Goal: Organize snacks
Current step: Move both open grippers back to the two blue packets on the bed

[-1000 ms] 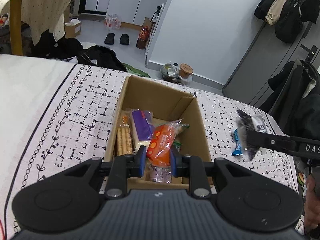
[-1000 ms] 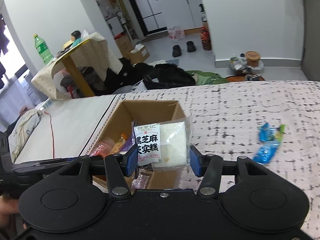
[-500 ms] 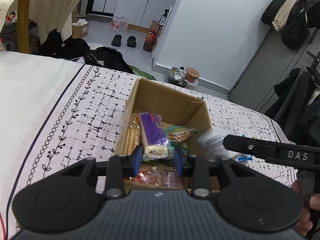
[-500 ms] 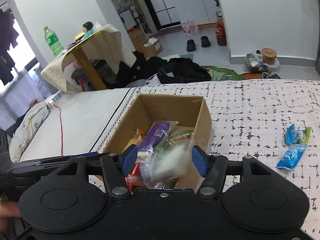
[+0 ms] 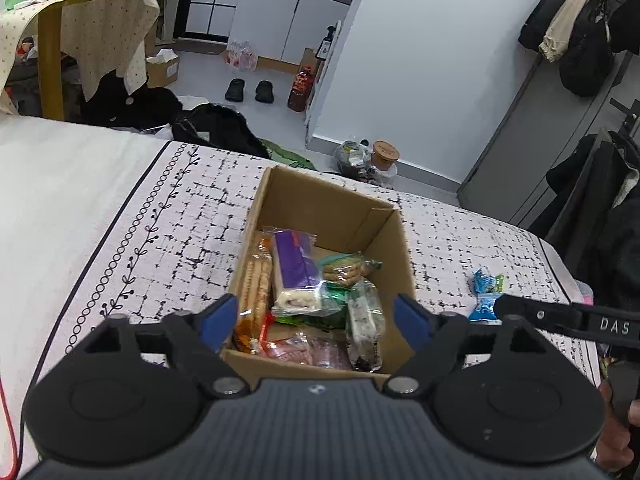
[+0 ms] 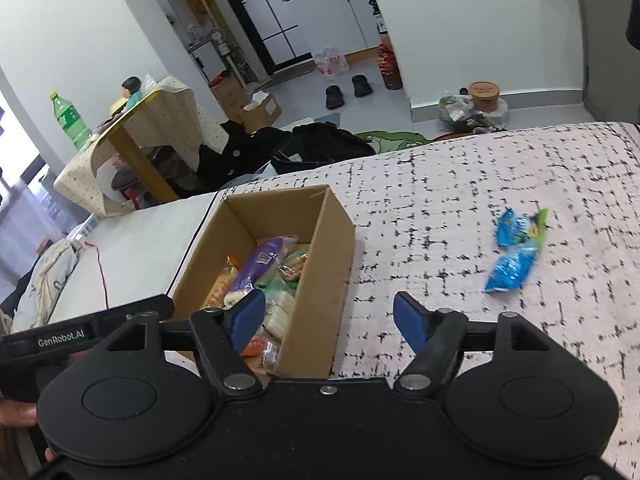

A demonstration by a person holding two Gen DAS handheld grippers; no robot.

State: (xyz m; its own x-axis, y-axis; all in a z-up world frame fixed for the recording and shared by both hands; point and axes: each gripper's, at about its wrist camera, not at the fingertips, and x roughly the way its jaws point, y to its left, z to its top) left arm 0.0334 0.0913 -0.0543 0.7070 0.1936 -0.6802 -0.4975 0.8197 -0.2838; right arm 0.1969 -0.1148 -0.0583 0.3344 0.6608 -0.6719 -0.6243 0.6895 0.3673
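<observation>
Your left gripper [image 5: 316, 318] sits just over the near end of the cardboard box [image 5: 320, 204], jaws spread wide and nothing between the pads. They have just been opening. Your right gripper [image 6: 330, 320] is also spread and empty (its jaws have just been opening too). Its left pad is over the box's near right corner and its right pad is over the patterned bedspread [image 6: 460, 208].

The box stands on the bedspread, top open, with the snacks piled at the near end. Contents, from the left wrist view:
- purple-wrapped cake slice [image 5: 296, 270], on top, leaning towards the far wall
- packet of long biscuits [image 5: 254, 282] along the left wall
- clear pack of round crackers [image 5: 344, 270] to the right of the purple one
- white sesame cake pack [image 5: 364, 320] along the right wall, near end
- pink-wrapped pieces [image 5: 308, 350] against the near wall

Still outside the box: two blue snack packets [image 6: 514, 250] lie on the bedspread well to the right of it, close to each other. The farther one has a green end.

In the left wrist view, your right gripper's black finger bar crosses in front of the nearer blue packet.
</observation>
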